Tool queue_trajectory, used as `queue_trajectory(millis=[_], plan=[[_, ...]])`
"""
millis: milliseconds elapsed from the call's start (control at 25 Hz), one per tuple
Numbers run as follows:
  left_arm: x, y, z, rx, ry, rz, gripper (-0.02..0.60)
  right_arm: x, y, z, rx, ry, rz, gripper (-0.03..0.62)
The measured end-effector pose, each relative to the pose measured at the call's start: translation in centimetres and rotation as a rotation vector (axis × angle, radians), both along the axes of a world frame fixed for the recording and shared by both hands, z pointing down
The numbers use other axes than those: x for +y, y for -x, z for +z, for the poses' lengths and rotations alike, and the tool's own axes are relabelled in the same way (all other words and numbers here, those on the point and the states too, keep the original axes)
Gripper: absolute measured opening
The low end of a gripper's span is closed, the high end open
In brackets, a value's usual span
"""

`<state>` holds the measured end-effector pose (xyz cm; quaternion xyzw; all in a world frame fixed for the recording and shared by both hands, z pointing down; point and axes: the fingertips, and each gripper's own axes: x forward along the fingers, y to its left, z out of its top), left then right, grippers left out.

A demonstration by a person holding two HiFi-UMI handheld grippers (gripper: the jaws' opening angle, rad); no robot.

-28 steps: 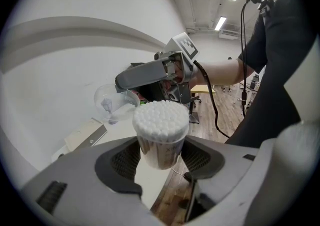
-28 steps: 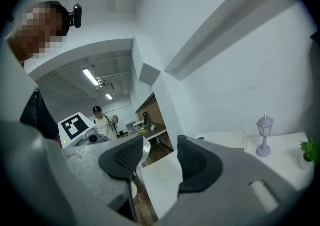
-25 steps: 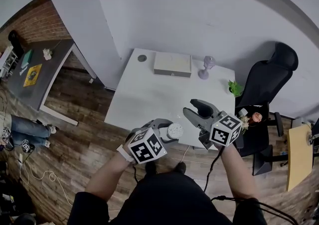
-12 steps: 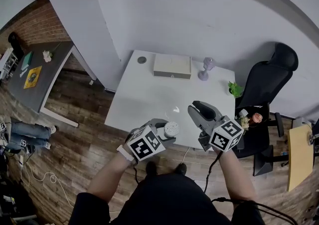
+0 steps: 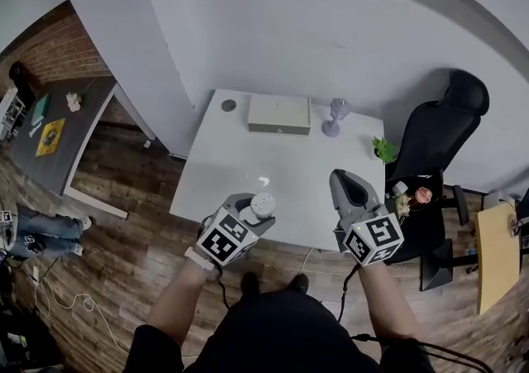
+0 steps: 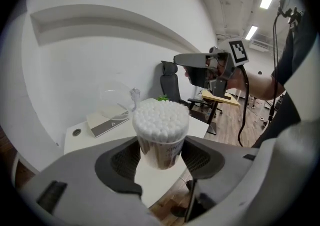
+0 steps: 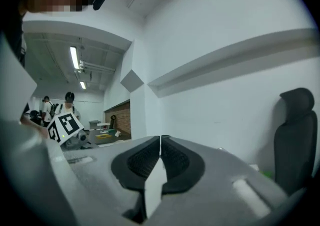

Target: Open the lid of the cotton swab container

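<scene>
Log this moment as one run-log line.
left gripper: shut on cotton swab container | container: uncapped, swabs exposed | right gripper: jaws just closed, nothing between them

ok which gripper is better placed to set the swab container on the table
Left. The left gripper clamps the container near the table's front edge; the right gripper has just been closing on nothing.

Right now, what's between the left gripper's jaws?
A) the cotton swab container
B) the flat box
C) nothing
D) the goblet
A: in the left gripper view, the left gripper has its jaws pressed against both sides of the cotton swab container.
</scene>
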<state>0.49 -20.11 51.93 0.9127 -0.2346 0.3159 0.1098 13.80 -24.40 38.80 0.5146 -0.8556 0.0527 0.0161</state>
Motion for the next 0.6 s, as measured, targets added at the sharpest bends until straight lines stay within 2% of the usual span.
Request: queue_trajectory(millis=[160,400,600], plan=[[-0.9,1.0,-0.9,-0.005,-0.043,-0.063,0.252,0.8,-0.9,0.3,0.056,-0.048,0.086,0.000],[-0.9,1.9,-1.1,0.014,-0.027,-0.118,0.252,1.4,-3.0,1.0,0.079,-0.068,0.185,0.000],[-0.9,2.5,-0.9,0.010,-0.019,-0.148,0.252,1.6,-4.8,1.0,0.071,-0.070,0.220,0.000]])
